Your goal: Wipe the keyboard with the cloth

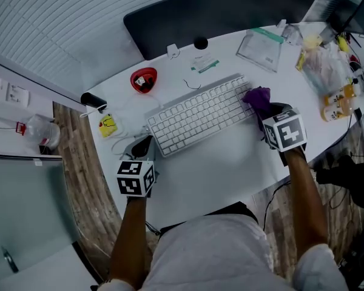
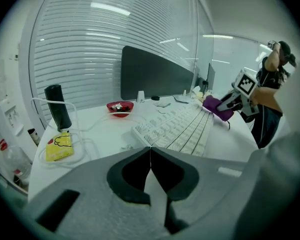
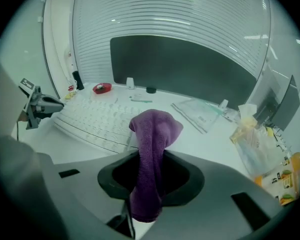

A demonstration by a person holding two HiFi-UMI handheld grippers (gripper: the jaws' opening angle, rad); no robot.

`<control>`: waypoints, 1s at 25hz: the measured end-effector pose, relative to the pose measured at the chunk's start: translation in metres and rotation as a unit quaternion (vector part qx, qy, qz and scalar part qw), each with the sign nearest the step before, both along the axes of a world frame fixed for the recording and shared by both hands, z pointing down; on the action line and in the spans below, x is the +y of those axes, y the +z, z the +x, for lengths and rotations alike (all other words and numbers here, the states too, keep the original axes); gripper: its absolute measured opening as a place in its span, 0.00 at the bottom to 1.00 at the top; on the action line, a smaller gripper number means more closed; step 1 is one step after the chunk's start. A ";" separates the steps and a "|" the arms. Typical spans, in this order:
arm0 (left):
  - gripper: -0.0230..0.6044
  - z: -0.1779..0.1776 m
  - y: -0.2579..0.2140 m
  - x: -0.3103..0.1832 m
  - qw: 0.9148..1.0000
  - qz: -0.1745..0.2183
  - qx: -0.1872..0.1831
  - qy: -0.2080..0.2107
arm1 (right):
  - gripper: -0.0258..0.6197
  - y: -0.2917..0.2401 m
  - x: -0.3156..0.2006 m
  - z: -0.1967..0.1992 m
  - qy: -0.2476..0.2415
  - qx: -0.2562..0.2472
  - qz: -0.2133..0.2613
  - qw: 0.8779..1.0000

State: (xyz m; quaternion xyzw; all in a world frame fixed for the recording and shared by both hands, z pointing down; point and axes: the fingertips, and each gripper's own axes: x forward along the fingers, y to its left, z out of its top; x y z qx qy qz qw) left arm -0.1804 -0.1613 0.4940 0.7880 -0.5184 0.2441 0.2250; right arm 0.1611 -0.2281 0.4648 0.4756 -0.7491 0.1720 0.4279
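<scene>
A white keyboard (image 1: pixel 198 113) lies slantwise on the white desk (image 1: pixel 230 162). My right gripper (image 1: pixel 268 114) is shut on a purple cloth (image 1: pixel 258 99), which bunches up at the keyboard's right end. In the right gripper view the cloth (image 3: pixel 151 154) hangs pinched between the jaws, with the keyboard (image 3: pixel 95 121) just beyond to the left. My left gripper (image 1: pixel 141 147) sits shut and empty by the keyboard's near left corner. From the left gripper view the keyboard (image 2: pixel 177 129) stretches away toward the cloth (image 2: pixel 216 106).
A red bowl (image 1: pixel 144 80), a yellow packet (image 1: pixel 108 124) with white cable, and a black cylinder (image 1: pixel 93 100) lie left of the keyboard. A dark monitor (image 1: pixel 218 14) stands behind. A clear pouch (image 1: pixel 259 48), plastic bags and bottles (image 1: pixel 340 99) crowd the right end.
</scene>
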 end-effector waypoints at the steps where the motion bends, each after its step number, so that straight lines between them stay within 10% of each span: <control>1: 0.06 0.000 0.000 0.000 1.000 0.001 0.001 0.000 | 0.17 -0.005 0.006 -0.011 -0.009 -0.007 0.005 1.000; 14: 0.06 0.000 0.000 0.002 1.000 0.006 0.011 -0.007 | 0.17 -0.010 0.092 -0.272 -0.178 -0.139 -0.034 0.973; 25: 0.06 -0.001 0.000 0.001 1.000 0.007 0.015 -0.009 | 0.17 0.008 0.094 -0.283 -0.209 -0.085 -0.042 0.973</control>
